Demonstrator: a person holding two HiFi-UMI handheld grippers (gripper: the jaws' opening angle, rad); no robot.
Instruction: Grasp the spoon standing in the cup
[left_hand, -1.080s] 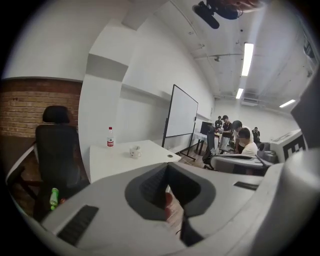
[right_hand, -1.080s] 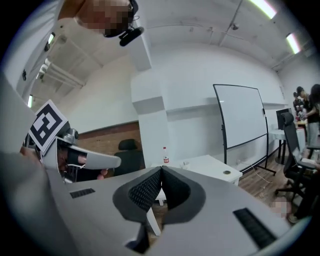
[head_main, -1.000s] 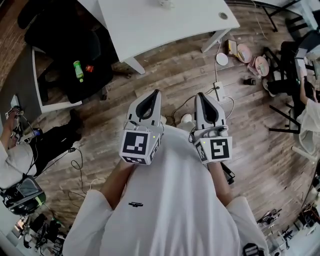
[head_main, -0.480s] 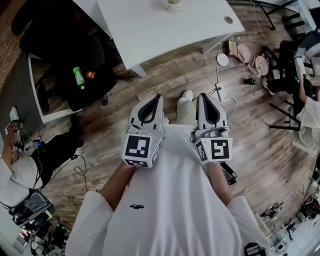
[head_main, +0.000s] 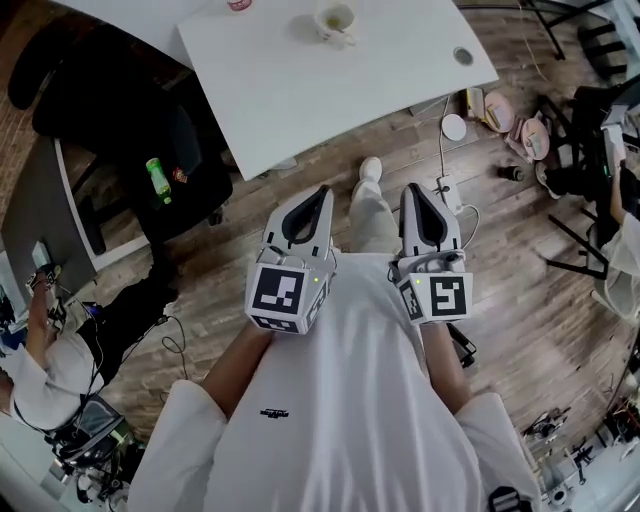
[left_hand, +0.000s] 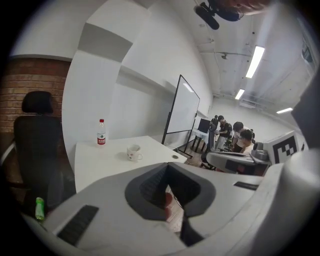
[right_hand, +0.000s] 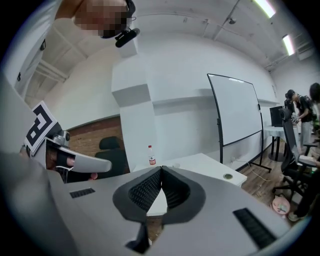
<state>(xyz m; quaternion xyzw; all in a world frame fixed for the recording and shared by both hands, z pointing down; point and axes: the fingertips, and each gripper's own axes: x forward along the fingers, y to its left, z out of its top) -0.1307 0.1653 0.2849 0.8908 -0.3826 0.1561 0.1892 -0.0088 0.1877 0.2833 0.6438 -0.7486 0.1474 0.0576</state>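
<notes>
White table (head_main: 300, 90) holds small pale cup (head_main: 336, 20); left tongs (head_main: 321, 190), right tongs (head_main: 412, 188) together, empty.

A small white cup (head_main: 337, 20) is pictured standing upright on a white table (head_main: 300, 95) at the far side of the scene, roughly midway between the table's left and right ends. A handle is seen at its side. The spoon cannot be made out at this range.

The cup (head_main: 336, 20) stood on the table (head_main: 300, 90), at 12 o'clock from the left gripper (head_main: 322, 192) and right gripper (head_main: 410, 190). A bottle (left_hand: 101, 133) stood at the cup's 9 o'clock, on the table.
</notes>
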